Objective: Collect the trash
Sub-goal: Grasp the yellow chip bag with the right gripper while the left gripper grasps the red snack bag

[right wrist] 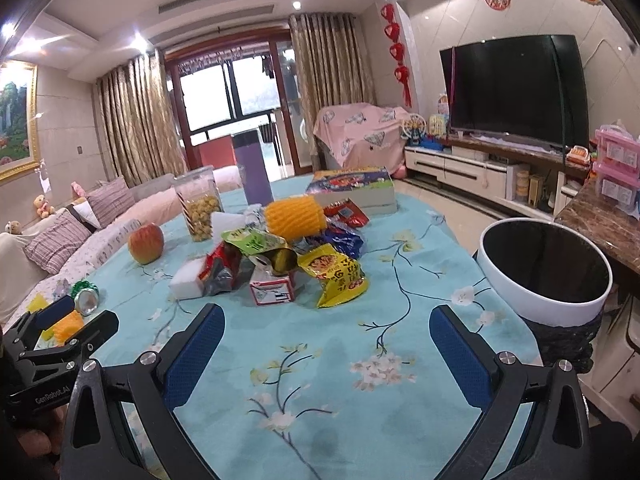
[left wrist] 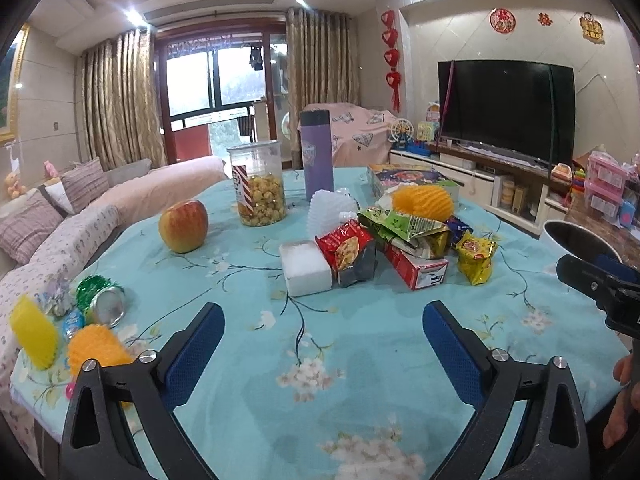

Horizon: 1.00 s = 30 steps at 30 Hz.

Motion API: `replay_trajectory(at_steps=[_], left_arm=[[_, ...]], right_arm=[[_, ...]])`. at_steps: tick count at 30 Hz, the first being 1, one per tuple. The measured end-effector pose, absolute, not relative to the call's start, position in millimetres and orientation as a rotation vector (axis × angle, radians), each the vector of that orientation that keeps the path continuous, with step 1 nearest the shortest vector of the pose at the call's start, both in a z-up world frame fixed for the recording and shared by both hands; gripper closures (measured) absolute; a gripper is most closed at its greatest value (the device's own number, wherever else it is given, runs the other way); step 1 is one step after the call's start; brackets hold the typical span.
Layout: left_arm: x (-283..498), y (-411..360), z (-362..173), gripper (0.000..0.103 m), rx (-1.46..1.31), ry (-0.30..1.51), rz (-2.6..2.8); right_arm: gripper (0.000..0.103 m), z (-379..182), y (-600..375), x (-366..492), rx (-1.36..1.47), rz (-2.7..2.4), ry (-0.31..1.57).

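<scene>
Both grippers — left gripper (left wrist: 323, 334) and right gripper (right wrist: 327, 336) — hung empty, jaws apart, over bare near cloth; nothing was collected yet. Farther off, mid-table, lay the wrapper pile (right wrist: 280, 256); the bin (right wrist: 560, 304) stood right. Next likely — reach forward and clamp the yellow packet (right wrist: 340, 278).
</scene>
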<state>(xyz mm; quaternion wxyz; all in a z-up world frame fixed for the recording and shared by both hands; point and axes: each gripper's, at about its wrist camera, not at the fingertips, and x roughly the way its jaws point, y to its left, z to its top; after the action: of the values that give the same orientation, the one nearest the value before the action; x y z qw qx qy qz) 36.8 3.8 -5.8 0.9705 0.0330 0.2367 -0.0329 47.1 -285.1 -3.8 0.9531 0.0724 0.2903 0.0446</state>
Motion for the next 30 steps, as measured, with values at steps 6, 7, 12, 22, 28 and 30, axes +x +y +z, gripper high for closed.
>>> replay_trajectory(at_steps=[6,7,12,22,28,30], left_arm=[[72,-3,-12,0.013,0.114,0.537,-0.061],[79,-5,-13,0.015,0.122,0.551,-0.060],[107,-14,-19,0.020,0.147,0.600,-0.059],[165,-25,-20,0.029,0.164,0.671,-0.070],[190,-30,-20,0.043,0.170,0.693,-0.084],[198,-34,-23,0.049,0.175,0.700,-0.092]], right_arm=[[0.000,-14,-292,72,0.172,0.082,0.650],[0.000,-16,-292,75,0.171,0.081,0.660],[0.001,-27,-294,98,0.195,0.085,0.719],[0.004,-43,-298,136,0.227,0.089,0.799],[0.016,-50,-301,157,0.245,0.104,0.847],[0.017,-53,-303,164,0.247,0.102,0.863]])
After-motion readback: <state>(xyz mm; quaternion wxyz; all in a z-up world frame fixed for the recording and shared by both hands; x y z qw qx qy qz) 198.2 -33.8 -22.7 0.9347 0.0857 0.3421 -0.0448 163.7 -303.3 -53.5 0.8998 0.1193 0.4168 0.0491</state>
